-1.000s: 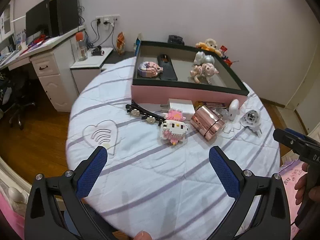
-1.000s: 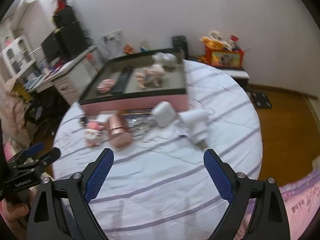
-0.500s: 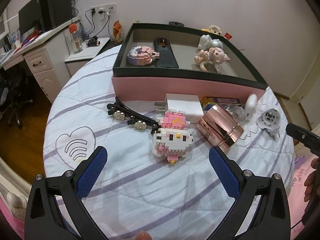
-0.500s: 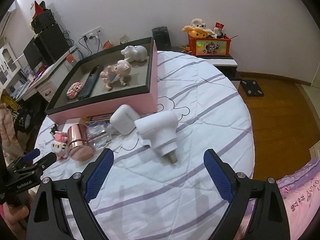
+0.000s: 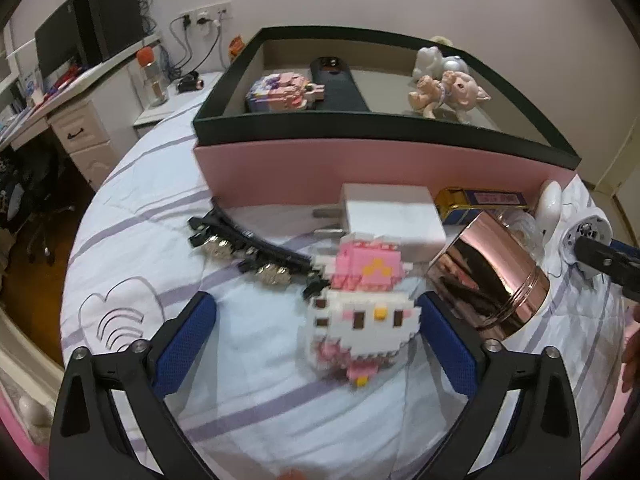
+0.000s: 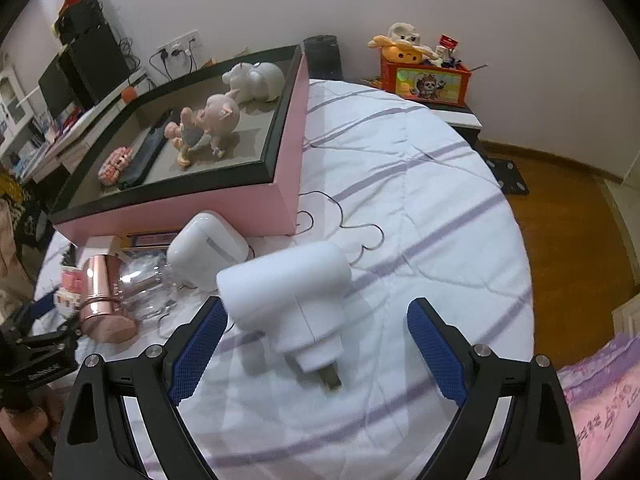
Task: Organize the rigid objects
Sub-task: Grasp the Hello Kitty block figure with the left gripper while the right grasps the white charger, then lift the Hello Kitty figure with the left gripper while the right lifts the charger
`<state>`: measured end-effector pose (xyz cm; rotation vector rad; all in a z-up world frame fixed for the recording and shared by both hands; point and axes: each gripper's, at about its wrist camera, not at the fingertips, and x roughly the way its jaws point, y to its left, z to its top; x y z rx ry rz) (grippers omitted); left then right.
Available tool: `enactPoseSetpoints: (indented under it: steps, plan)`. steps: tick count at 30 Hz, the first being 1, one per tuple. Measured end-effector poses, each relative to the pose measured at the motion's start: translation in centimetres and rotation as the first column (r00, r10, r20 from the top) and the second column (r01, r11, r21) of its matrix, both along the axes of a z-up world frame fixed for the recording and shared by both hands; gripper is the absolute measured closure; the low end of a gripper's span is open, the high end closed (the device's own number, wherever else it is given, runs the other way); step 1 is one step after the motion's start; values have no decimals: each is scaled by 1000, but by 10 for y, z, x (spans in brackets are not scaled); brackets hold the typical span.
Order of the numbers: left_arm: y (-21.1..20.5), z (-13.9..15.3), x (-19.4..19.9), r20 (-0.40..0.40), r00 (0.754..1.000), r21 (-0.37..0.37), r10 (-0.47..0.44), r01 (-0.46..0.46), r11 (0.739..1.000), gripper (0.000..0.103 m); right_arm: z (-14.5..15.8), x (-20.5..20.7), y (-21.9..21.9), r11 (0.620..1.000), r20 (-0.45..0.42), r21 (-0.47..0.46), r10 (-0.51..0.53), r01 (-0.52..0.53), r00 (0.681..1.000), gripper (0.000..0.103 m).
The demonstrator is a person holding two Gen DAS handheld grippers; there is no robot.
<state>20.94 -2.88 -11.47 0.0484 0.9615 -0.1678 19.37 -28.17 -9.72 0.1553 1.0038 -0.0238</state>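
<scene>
Both grippers are at the approach stage of a pick; nothing is held. The left gripper (image 5: pixel 316 336) has its jaws wide apart, with the pink-and-white block figure (image 5: pixel 360 312) lying on the striped cloth (image 5: pixel 248 400) between the blue pads, nearer the right-hand pad; contact with that pad cannot be confirmed. The right gripper (image 6: pixel 316 344) likewise stands wide apart, framing the white plug-in device (image 6: pixel 288 296), whose prongs point toward the camera. The destination appears to be the pink box (image 5: pixel 360 168), which stands at the far side and already contains a small block model, a dark flat item and two figurines. A rose-gold cylinder (image 5: pixel 488 272) lies just beside the block figure, and a black hair clip (image 5: pixel 248 248) is near its top. Judgement: the next move calls for centring each object, closing squarely, then lifting clear of neighbours.
</scene>
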Motion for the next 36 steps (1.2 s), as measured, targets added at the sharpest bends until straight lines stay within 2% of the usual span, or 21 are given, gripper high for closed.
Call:
enactPoseSetpoints:
  steps: [3,6,7,9,10,11,28,36]
  plan:
    - [-1,1,2,7,1000,-5,-11,11,1000,14,-8,7,2,1000,-13,-13,6,-6,1000,10]
    - [0,3,1,17,1000,-7,-12,12,1000,29,-12,9,4,1000,-3,-30,6,-6,1000,10]
    - [1,4,0,18,1000,-12,-16,16,1000,34,-11,9,5,999,2,-32,7,-7,1000,13]
    - [2,5,-1,22,1000,-13,-15,15,1000,42,-11,9,6,999,11,-40,5,-5,1000,26]
    - [4,7,-2,24,1000,-16,-13,14,1000,50,-10,9,6,999,15,-52,3,-2,1000,36]
    - [6,8,-2,23,1000,-23,-12,13,1000,52,-10,10,6,998,15,-55,2,-1,1000,46]
    - [38,34,-30,68,998,-77,-2,8,997,54,15,-18,14,1000,48,-3,18,-18,999,46]
    - [54,29,-41,61,998,-103,16,-10,995,54,26,-28,21,1000,65,-8,26,-26,998,46]
